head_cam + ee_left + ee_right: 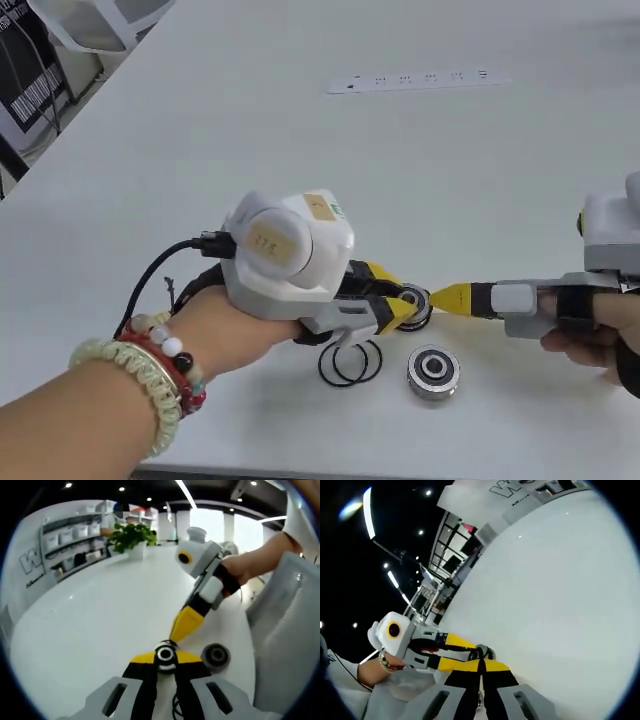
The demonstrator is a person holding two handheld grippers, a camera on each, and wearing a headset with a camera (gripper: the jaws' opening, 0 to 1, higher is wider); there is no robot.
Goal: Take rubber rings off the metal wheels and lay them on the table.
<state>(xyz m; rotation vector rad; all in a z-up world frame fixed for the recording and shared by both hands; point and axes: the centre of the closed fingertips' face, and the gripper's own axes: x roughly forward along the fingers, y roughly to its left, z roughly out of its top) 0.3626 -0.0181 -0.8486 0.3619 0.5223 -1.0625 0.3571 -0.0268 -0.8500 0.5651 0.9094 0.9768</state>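
A wall sign (29, 561) — big letter "W" (the rest unreadable).

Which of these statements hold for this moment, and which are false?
1. The left gripper clamps a wheel. True.
2. Two rubber rings lie on the table. True.
3. The second wheel sits on the power strip. False: it lies on the table beside the rings, and the strip is at the far side.
4. The right gripper is wide open, well away from the clamped wheel. False: its yellow tips are together and meet that wheel.
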